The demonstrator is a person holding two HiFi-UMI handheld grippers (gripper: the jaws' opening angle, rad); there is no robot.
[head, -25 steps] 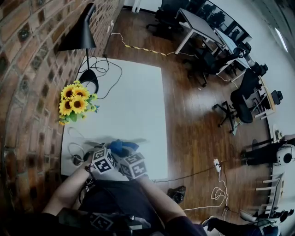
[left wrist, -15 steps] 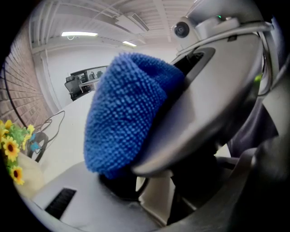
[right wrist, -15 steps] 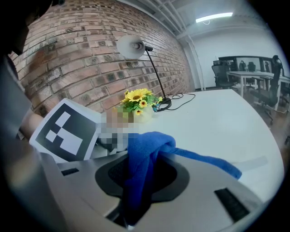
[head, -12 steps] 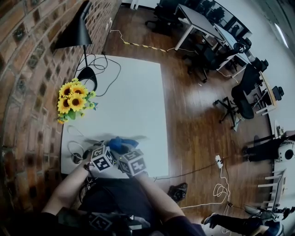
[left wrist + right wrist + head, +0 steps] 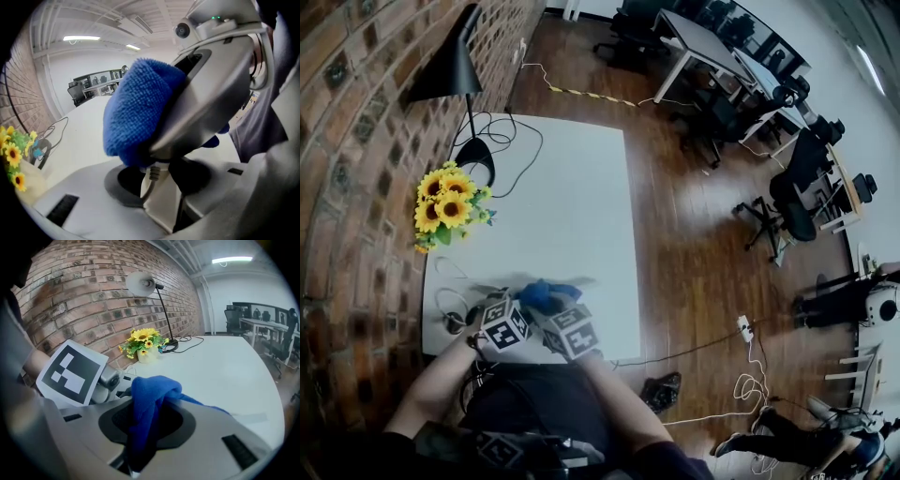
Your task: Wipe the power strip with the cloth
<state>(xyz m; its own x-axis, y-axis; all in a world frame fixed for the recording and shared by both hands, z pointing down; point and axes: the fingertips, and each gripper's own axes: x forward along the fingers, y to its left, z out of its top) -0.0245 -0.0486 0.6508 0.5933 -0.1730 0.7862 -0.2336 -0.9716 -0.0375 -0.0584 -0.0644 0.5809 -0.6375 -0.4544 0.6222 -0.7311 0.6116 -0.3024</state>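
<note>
Head view, worktop: white worktop (image 5: pixel 572 206) against a brick wall (image 5: pixel 356 141), wood floor (image 5: pixel 694 253) on its right.
Head view, upper left of frame: black lamp (image 5: pixel 450 70) with loose cables (image 5: pixel 511 141) by its base; sunflowers (image 5: pixel 445 208) lower down along the wall.
Head view, lower centre: I have the left tool (image 5: pixel 517 302) and the right tool (image 5: pixel 548 307) side by side at the worktop's near edge, marker cubes facing up.
Head view, cloth: blue cloth (image 5: pixel 546 294) just above the two cubes, at the tools' tips.

Left gripper view, tool state: jaws clamped on the white end of the power strip (image 5: pixel 159 201), low in the frame's centre.
Left gripper view, cord: a ribbed cord sleeve (image 5: pixel 152 173) stands at the strip's top.
Left gripper view, cloth: fills the centre, carried by the right tool's grey body from the upper right. Its lower edge comes down to the cord sleeve; I read this as touching.

Right gripper view, tool state: jaws clamped on the cloth, which bunches up out of the jaws at lower centre.
Right gripper view, left of frame: the left tool's marker cube, just beside the cloth.
Right gripper view, background: sunflowers and lamp by the wall at upper centre.
</note>
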